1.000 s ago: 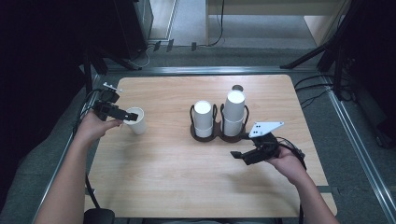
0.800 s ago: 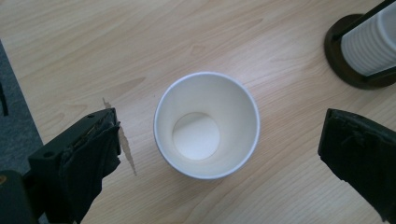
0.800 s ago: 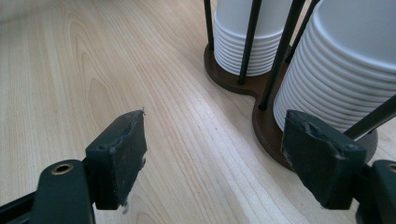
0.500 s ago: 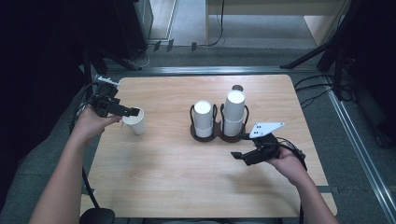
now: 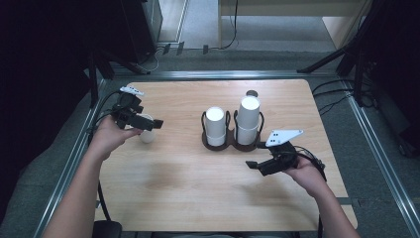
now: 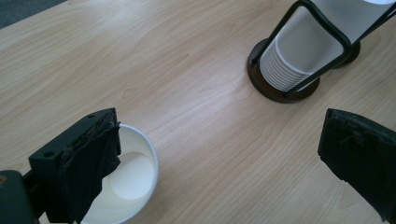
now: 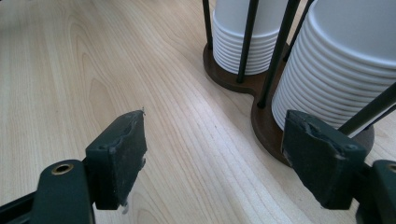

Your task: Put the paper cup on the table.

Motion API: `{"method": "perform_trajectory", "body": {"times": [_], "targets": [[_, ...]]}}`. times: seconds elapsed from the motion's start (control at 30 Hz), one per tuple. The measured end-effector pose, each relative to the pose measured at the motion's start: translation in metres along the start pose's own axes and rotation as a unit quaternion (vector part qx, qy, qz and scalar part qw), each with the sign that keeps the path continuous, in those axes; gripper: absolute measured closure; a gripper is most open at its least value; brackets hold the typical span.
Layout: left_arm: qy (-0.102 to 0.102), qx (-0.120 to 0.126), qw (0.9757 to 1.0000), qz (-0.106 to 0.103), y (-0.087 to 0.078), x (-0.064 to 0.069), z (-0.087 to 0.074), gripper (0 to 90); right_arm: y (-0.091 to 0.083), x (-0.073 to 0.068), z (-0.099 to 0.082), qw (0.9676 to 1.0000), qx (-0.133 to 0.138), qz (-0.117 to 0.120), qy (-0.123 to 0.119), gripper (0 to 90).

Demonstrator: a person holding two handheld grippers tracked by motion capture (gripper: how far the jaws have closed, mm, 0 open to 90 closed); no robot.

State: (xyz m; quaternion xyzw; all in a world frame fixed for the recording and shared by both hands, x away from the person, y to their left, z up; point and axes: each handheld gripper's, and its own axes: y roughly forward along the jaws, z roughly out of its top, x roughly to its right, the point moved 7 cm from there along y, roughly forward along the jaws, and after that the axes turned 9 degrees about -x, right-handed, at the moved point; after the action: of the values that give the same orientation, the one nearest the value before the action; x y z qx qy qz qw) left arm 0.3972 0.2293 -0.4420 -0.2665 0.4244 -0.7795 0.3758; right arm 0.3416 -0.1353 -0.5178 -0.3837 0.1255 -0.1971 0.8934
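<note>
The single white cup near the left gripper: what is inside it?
The single white cup looks empty: its white bottom shows. The left gripper's near jaw covers part of the inside.

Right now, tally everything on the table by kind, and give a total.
Loose white paper cup: 1
Stacks of white cups, the short stack and the tall stack: 2
Dark wire cup holder: 1
Hand-held claws, the left claw and the right claw: 2
Total: 6

Light wooden table (image 5: 188,198), grey floor (image 5: 198,29), dark stands (image 5: 341,54), black cables (image 5: 233,25)
</note>
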Motion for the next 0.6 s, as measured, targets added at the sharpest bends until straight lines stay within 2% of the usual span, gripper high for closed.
{"method": "perform_trajectory", "body": {"times": [0.37,0.6], "targets": [[0.025,-0.006,0.9995,-0.021,0.018,0.027,0.003,0.0,0.001,-0.002,0.001,1.0000,-0.003,0.003,-0.002,22.3],[0.037,-0.003,0.9987,-0.036,0.032,0.051,0.001,0.0,0.002,-0.001,0.000,1.0000,-0.002,0.002,-0.008,22.4]]}}
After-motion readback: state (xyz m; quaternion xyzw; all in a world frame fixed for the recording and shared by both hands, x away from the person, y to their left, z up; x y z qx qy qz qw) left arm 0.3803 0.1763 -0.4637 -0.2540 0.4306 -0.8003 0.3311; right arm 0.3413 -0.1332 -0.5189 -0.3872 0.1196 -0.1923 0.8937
